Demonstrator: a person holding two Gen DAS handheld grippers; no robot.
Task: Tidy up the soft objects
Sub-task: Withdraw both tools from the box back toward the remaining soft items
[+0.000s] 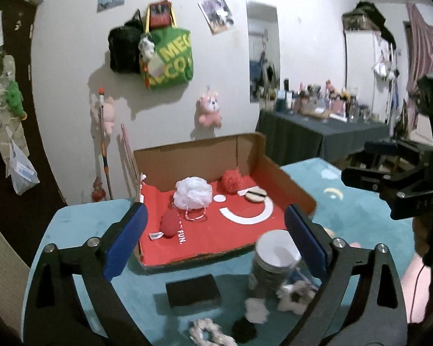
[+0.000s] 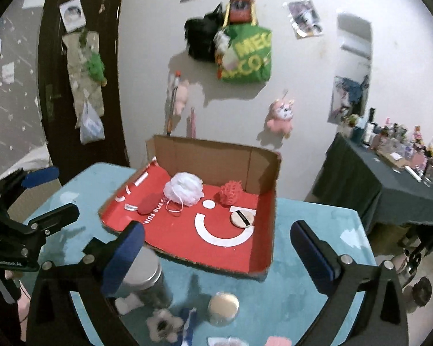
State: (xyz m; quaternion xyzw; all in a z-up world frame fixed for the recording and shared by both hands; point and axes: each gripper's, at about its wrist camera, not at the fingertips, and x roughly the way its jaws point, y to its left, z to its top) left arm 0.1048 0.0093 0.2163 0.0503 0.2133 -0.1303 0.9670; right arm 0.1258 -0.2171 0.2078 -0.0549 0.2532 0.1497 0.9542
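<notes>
A cardboard box [image 1: 285,178] [image 2: 262,170] with a red lining stands on the teal table. In it lie a white mesh pouf [image 1: 193,193] [image 2: 183,189], a red pouf [image 1: 232,181] [image 2: 231,193], a red sponge [image 1: 170,223] [image 2: 147,204] and a round puff with a black band [image 1: 255,194] [image 2: 241,217]. My left gripper [image 1: 216,239] is open above the box's near edge and holds nothing. My right gripper [image 2: 218,259] is open too, with nothing between its fingers. On the table in front lie a black sponge [image 1: 193,289], a white scrunchie [image 1: 207,331] and a fluffy scrunchie [image 2: 161,325].
A silver-lidded jar [image 1: 274,259] [image 2: 144,274] and a round beige tin [image 2: 223,304] stand near the box's front. A dark table [image 2: 389,190] crowded with bottles is at the right. Bags [image 1: 167,57] and plush toys hang on the wall behind.
</notes>
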